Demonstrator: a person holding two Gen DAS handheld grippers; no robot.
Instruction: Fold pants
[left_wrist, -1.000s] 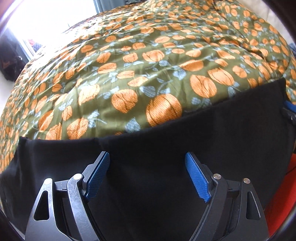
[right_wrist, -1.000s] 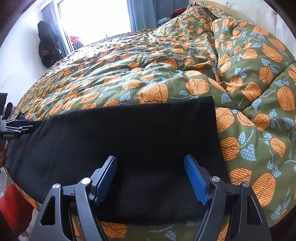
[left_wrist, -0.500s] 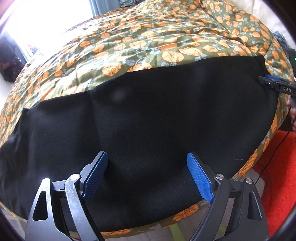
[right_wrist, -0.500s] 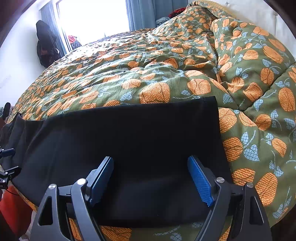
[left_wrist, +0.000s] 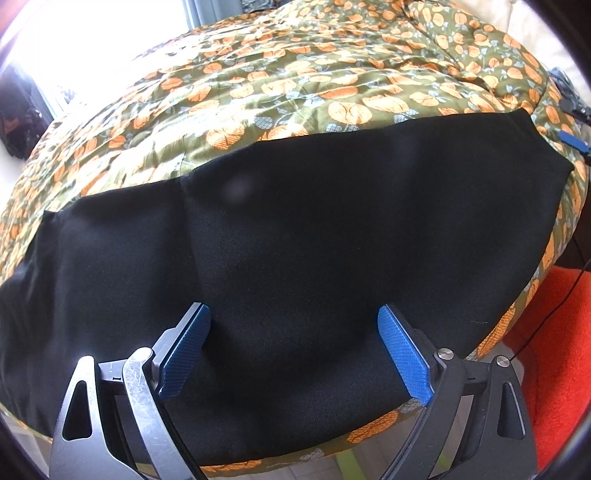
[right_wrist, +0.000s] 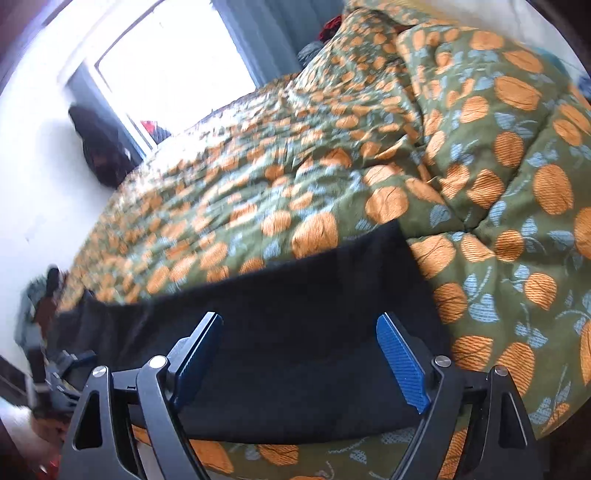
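Note:
Black pants (left_wrist: 314, 240) lie flat in a long folded band along the near edge of the bed, on a green quilt with orange prints (left_wrist: 295, 92). My left gripper (left_wrist: 293, 310) hovers over the band's near part. Its jaws are opening, and the blue pads (left_wrist: 184, 350) press on nothing. The right gripper (right_wrist: 298, 318) stands open above the band's right end (right_wrist: 295, 295), also empty. The right wrist view is tilted and blurred. Each gripper shows small in the other's view: the right gripper (left_wrist: 574, 142) at the far right, the left gripper (right_wrist: 62, 365) at the lower left.
The quilt (right_wrist: 480, 184) rises into a thick fold at the right. A bright window (right_wrist: 173, 62) and a dark hanging bag (right_wrist: 99, 147) are behind the bed. An orange rug (left_wrist: 554, 350) with a thin black cable (left_wrist: 546, 314) lies on the floor at the right.
The left gripper pulled back from the pants, so the whole band came into view, then held still. The right gripper rose and rolled. Both pairs of jaws stand slightly wider.

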